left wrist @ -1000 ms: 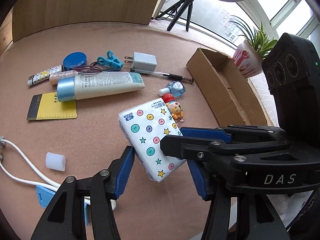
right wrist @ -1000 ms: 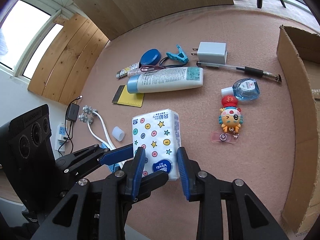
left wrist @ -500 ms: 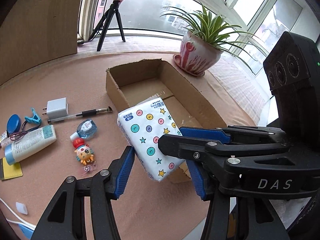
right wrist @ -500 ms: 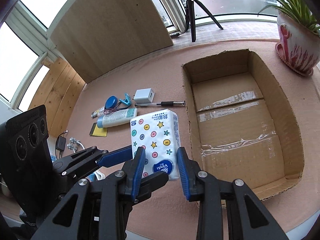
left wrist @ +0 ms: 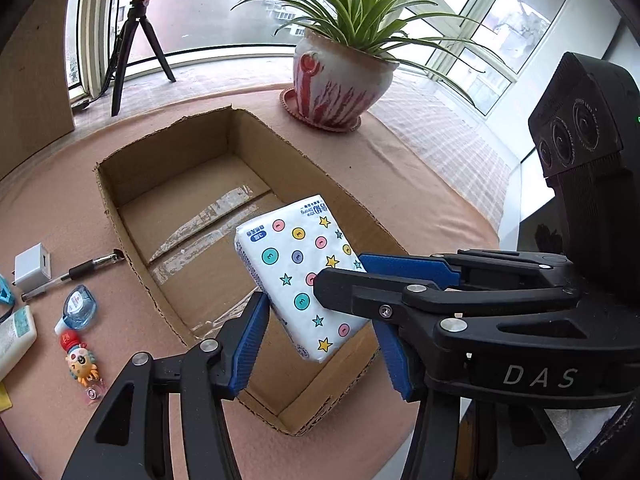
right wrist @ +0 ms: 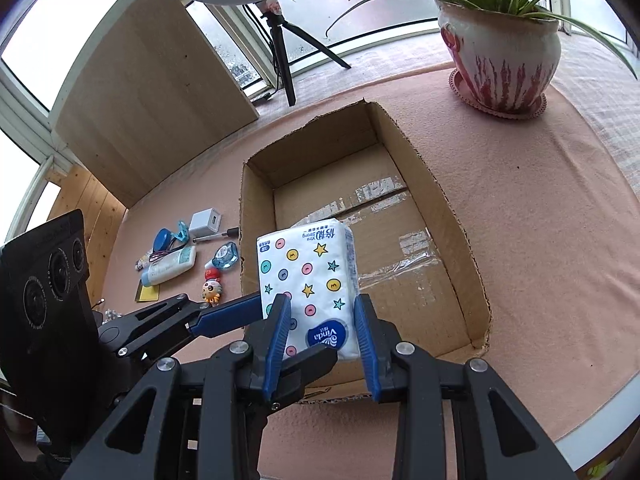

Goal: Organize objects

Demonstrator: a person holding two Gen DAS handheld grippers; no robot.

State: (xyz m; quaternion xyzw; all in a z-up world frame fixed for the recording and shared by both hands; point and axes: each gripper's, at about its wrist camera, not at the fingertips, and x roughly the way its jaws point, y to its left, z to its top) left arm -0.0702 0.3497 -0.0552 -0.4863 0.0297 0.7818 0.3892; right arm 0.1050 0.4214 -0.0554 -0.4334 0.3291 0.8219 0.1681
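A white tissue pack [left wrist: 296, 264] [right wrist: 308, 264] printed with coloured dots and stars hangs in the air over the near end of an open cardboard box [left wrist: 160, 160] [right wrist: 460, 232]. My right gripper [right wrist: 322, 308] is shut on the pack's thin sides at its lower end. My left gripper [left wrist: 320, 320] clamps the same pack across its width from the left side. Its blue finger [right wrist: 224, 318] reaches in from the left in the right wrist view. The box holds nothing but its taped floor.
Left of the box lie a white charger [left wrist: 34, 268], a pen [left wrist: 72, 274], a correction tape [left wrist: 80, 308], a toy badge [left wrist: 80, 364] and a tube [right wrist: 170, 266]. A potted plant [left wrist: 336, 80] [right wrist: 500, 52] stands beyond the box; a tripod [left wrist: 136, 48] stands at the window.
Both grippers have carried the tissue pack to the right, from above the loose items to above the box. The grip on the pack looks unchanged.
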